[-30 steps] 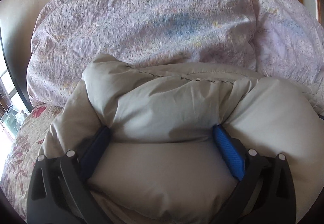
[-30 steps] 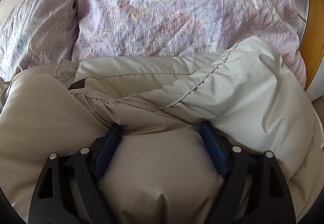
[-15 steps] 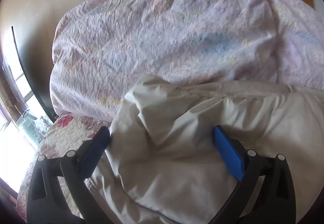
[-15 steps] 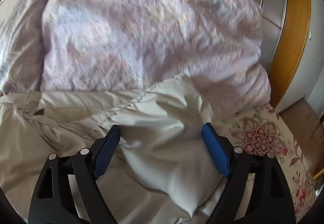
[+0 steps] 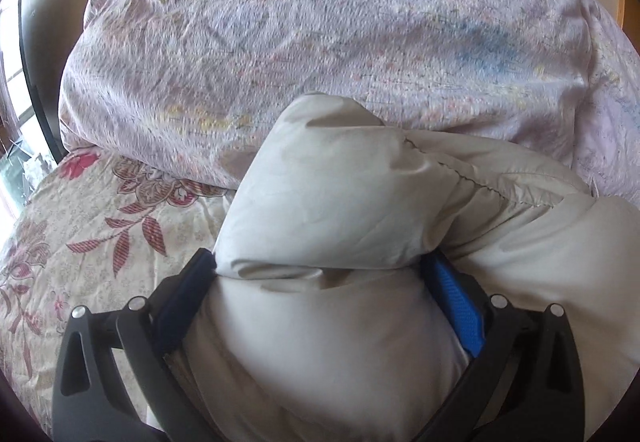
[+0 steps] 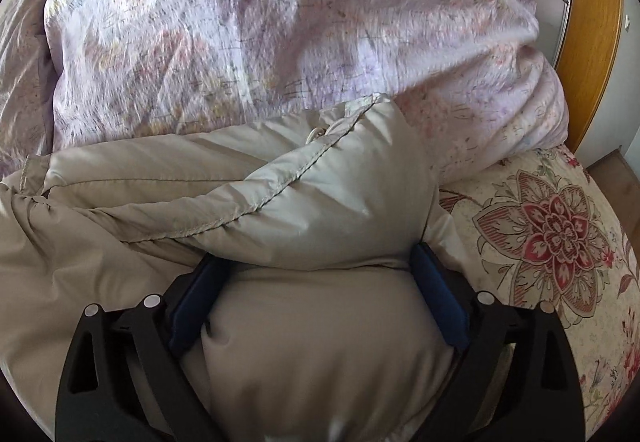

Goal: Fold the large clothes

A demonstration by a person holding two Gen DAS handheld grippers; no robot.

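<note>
From the left wrist view, my left tongs [image 5: 320, 274] stand wide, yet the blue pads [image 5: 460, 306] press into a fat bulge of the beige padded coat [image 5: 340, 202], so I read it as a grip on a thick fold. The coat lies on the bed [image 5: 80, 242], close to its left edge, butted against the lilac quilt [image 5: 320, 22] heaped behind it.

From the right wrist view, my right tongs [image 6: 320, 266] have just been opening wider, with the coat between them; the pads still look sunk into the padding, and I count that as a hold (a slack one, perhaps). Here the coat reaches toward the bed's right edge, where the flowered sheet shows.

My worry: slick, springy filling could squirt out of such wide jaws, and the fold would puff open. Dragging it back might also snag the quilt.
</note>
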